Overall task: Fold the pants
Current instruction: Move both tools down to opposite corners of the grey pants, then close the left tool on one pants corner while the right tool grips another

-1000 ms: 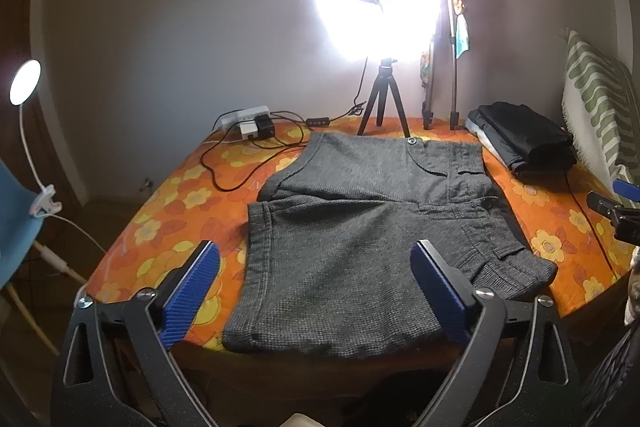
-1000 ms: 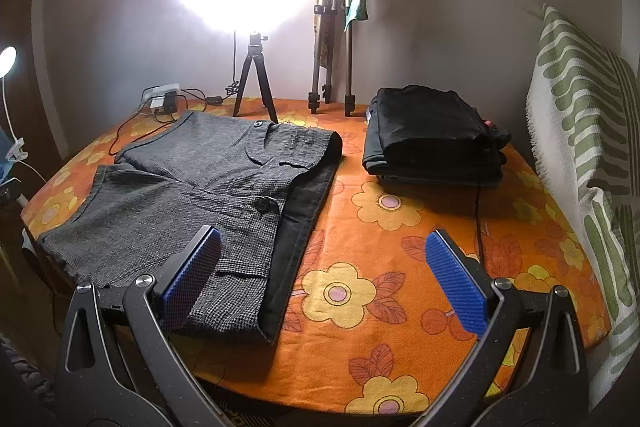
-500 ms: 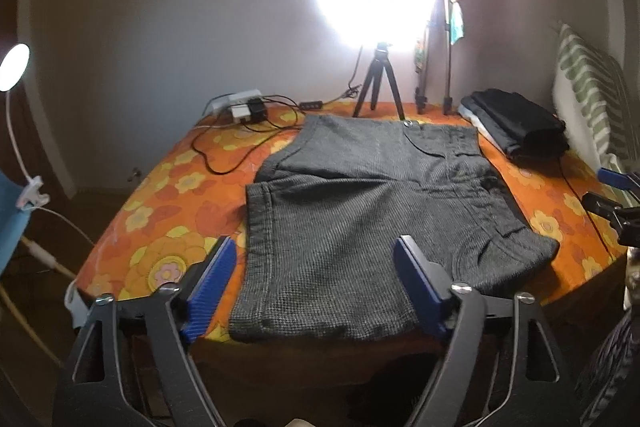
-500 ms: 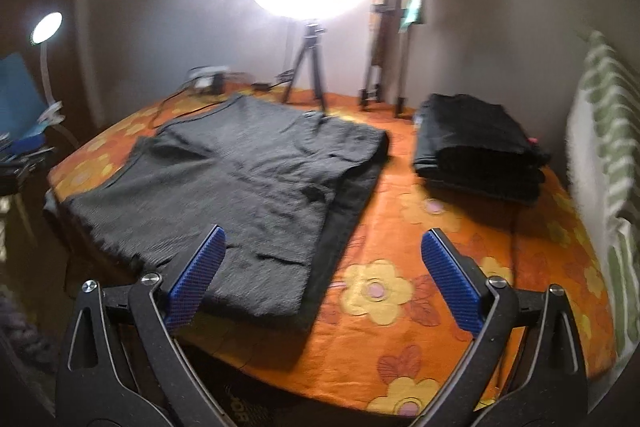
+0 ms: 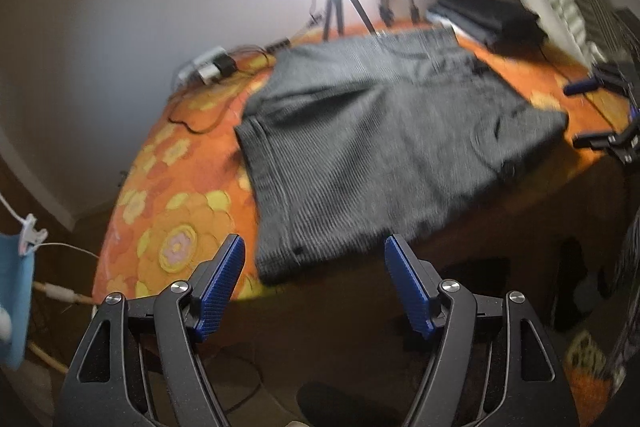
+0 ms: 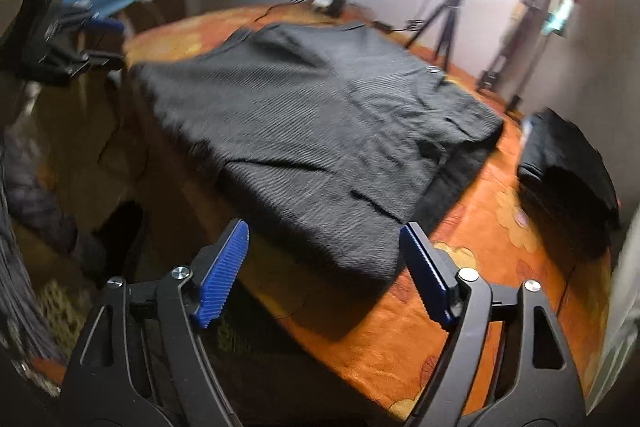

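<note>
1. The left claw (image 5: 312, 283) is released, jaws closing, with nothing between its blue pads; it points down at the near left corner of the grey pants (image 5: 380, 147).
2. The right claw (image 6: 322, 271) is likewise released and closing on nothing, aimed at the near right corner of the same garment.
3. The pants lie flat on the worktop (image 5: 180, 211), which is covered in an orange flowered cloth, their near hem at the front edge.
4. A folded dark garment (image 6: 568, 163) sits well apart to the right; cables and a tripod stand at the far side.
5. Judgement: each claw should seat on its corner through all layers before lifting, and both should rise together so the fold lands square.
</note>
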### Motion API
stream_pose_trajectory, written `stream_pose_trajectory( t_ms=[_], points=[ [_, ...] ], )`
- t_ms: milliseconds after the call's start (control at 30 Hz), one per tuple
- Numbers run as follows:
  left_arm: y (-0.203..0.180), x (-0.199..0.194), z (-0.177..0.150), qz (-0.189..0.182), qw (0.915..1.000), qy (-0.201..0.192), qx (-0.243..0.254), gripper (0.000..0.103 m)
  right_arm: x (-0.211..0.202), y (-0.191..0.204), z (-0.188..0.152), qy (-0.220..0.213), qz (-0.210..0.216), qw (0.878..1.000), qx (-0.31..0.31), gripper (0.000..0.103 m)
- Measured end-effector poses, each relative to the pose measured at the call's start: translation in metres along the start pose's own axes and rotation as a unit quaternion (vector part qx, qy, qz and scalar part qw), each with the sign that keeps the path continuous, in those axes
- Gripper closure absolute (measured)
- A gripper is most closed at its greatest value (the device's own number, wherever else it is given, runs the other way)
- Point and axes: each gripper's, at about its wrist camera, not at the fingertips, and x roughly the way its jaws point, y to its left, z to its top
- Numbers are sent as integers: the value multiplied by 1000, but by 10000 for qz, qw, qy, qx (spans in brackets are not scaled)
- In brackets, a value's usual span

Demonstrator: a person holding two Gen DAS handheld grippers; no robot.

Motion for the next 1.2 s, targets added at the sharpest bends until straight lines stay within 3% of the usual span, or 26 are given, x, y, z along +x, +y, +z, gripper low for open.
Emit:
stream_pose_trajectory(
  t_ms=[200, 433, 667, 800, 867, 933, 1200],
  points=[
    [2, 22, -8, 48, 9986, 307, 420, 36, 17, 10, 0, 278, 15, 9986, -449, 35],
    [18, 47, -14, 192, 9949, 691, 716, 43, 30, 18, 0, 402, -17, 9960, -802, 36],
    [19, 56, -16, 110, 9932, 834, 808, 50, 44, 17, 0, 615, -90, 9938, -924, 60],
    [20, 62, -15, -9, 9934, 885, 736, 72, 44, 14, 3, 617, -38, 9947, -825, 75],
    [19, 62, -14, -117, 9937, 856, 712, 76, 42, 12, 5, 588, -17, 9953, -768, 84],
    [18, 59, -13, -119, 9940, 786, 757, 92, 39, 10, 6, 521, -53, 9961, -715, 86],
    [40, 39, 15, -68, 9996, 149, 249, 94, 25, 2, 16, 222, -180, 9985, -460, 89]
  ],
)
